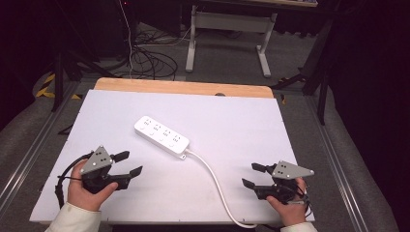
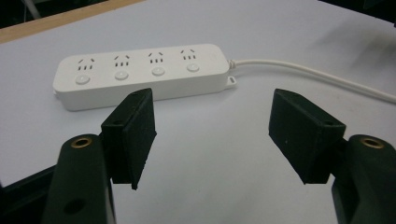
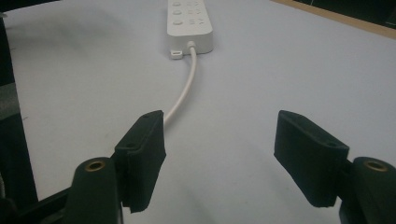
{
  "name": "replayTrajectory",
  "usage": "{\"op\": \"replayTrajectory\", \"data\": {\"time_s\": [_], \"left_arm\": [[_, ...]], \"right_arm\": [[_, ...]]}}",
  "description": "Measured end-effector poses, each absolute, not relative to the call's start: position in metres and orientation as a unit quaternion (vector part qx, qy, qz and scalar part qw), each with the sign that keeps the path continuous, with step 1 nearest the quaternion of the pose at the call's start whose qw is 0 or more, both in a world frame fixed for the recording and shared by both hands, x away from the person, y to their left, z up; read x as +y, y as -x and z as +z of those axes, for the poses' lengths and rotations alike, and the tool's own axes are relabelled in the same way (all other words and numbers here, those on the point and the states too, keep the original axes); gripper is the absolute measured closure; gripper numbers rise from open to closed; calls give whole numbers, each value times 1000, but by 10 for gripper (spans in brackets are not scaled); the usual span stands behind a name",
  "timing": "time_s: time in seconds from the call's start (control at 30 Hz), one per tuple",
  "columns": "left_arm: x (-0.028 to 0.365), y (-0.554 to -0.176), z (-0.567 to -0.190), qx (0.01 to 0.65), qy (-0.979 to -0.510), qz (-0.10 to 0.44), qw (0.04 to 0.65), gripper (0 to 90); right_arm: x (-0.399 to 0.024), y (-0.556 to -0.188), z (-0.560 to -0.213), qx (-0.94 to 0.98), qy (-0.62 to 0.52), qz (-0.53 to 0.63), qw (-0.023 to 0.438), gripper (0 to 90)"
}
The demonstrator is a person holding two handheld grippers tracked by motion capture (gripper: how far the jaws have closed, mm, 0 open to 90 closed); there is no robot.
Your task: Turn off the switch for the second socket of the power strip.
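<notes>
Black jaws on my left gripper point(image 1: 129, 163) and right gripper point(image 1: 252, 175) stand open with nothing between them; ahead, mid-table, lies the white power strip point(image 1: 161, 135), its cord point(image 1: 214, 181) running to the near edge; I judge it light, rigid, smooth plastic, best pinched across its narrow sides; the white table point(image 1: 241, 125) looks flat and slick; beyond, dark floor and tangled cables point(image 1: 145, 60).

Smooth, slightly glossy white plastic power strip point(image 1: 161, 136) with a rubbery white cord point(image 1: 214, 180); matt white table sheet point(image 1: 232, 121); bare wood edge point(image 1: 183, 87); matt black plastic gripper pads point(image 2: 135, 126).
</notes>
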State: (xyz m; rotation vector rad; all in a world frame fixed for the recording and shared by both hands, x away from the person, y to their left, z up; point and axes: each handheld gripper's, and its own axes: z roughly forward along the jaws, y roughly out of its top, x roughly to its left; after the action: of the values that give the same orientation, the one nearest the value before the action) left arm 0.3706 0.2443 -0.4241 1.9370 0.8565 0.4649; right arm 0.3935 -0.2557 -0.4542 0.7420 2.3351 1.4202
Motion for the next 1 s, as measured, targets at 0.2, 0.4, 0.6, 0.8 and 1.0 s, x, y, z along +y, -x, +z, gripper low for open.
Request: {"op": "replayTrajectory", "data": {"time_s": [0.2, 0.4, 0.6, 0.8, 1.0], "left_arm": [[237, -381, -417, 346, -792, 186, 468, 331], [235, -391, -412, 341, -795, 188, 466, 341], [228, -400, -405, 338, -797, 184, 465, 352], [218, -408, -398, 330, -803, 187, 460, 359], [209, -416, -394, 326, -808, 185, 454, 362]], "right_arm": [[-256, -393, -454, 815, -258, 496, 154, 343], [-256, -393, -454, 815, -258, 496, 152, 344], [-256, -393, -454, 815, -257, 497, 151, 346], [-256, -393, -454, 815, -256, 498, 150, 348], [-256, -393, -454, 815, -255, 499, 149, 351]]}}
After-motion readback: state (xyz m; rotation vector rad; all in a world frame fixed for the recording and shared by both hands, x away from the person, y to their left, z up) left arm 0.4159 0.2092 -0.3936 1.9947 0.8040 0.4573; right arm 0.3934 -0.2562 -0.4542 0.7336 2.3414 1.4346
